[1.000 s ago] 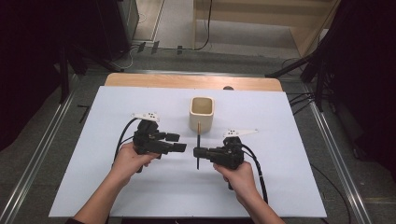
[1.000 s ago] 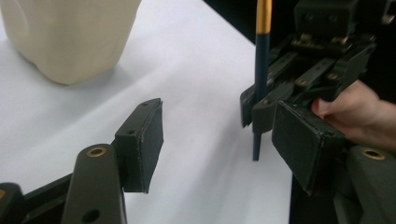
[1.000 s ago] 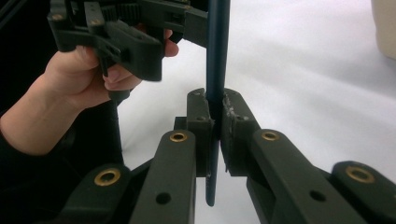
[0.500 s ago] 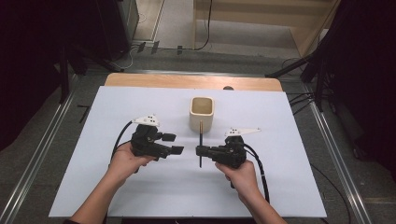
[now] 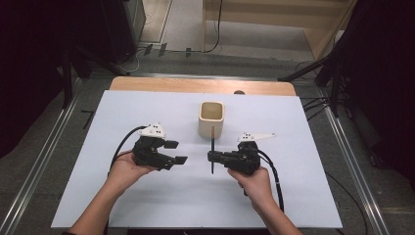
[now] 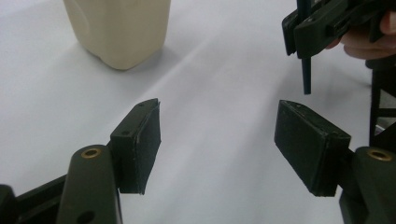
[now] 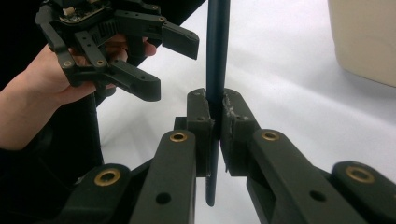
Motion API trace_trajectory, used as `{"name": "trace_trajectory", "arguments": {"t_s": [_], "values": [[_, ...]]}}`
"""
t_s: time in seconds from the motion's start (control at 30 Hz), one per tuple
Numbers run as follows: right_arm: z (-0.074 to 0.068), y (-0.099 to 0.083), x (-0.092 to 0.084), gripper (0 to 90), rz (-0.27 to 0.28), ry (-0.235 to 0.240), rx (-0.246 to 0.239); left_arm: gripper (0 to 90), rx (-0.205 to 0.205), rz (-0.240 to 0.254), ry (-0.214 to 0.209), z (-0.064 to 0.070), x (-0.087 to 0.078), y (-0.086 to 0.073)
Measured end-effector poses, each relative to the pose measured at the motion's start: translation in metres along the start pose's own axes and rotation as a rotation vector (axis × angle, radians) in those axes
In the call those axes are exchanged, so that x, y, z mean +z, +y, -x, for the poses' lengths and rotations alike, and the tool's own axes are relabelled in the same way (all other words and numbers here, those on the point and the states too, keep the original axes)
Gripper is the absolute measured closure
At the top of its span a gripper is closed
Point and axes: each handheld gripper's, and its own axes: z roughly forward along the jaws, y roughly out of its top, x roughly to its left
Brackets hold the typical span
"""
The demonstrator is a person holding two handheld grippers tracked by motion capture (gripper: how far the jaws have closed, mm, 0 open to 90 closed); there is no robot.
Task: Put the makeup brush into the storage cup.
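A cream, square-sided cup stands upright on the white surface, near the middle of its far half, a little short of the far edge. Its mouth is open to the high view, and the inside looks bare as far as the shaded interior can be read (the bottom itself is too dark to make out).

The right gripper sits on the near side of the cup, toward the surface's right half, with its jaws pointing left. They are pressed together on a thin dark pen, which runs crosswise through the pads; in the high view its far tip reaches the cup's near wall, though whether it touches cannot be told. In the right gripper view the pen stands up between the clamped pads and pokes out a short way below them.

The left gripper is level with it toward the left half, jaws pointing right at the other gripper, a clear gap apart. Its jaws stand wide with nothing between them; in the left gripper view only bare white surface shows between the pads, with the cup beyond.
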Motion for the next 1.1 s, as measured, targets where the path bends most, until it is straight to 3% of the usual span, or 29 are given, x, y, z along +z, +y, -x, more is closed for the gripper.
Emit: {"name": "trace_trajectory", "arguments": {"t_s": [0.43, 0.6, 0.9, 1.0, 1.1], "values": [[0.001, 0.002, -0.003, 83.8, 0.005, -0.017, -0.007, 29.5, 0.062, -0.022, 0.066, 0.001, -0.005, -0.008], [0.001, 0.002, -0.004, 83.8, 0.01, -0.022, -0.007, 29.0, 0.051, -0.015, 0.047, 0.001, -0.008, -0.01], [0.003, 0.004, -0.005, 83.8, 0.015, -0.032, -0.011, 29.0, 0.041, -0.008, 0.085, 0.0, -0.013, -0.018], [0.003, 0.006, -0.006, 83.8, 0.015, -0.04, -0.015, 25.6, 0.045, -0.002, 0.064, -0.001, -0.019, -0.021], [0.003, 0.008, -0.007, 83.8, 0.021, -0.049, -0.021, 24.5, 0.047, 0.005, 0.08, -0.002, -0.024, -0.026]]}}
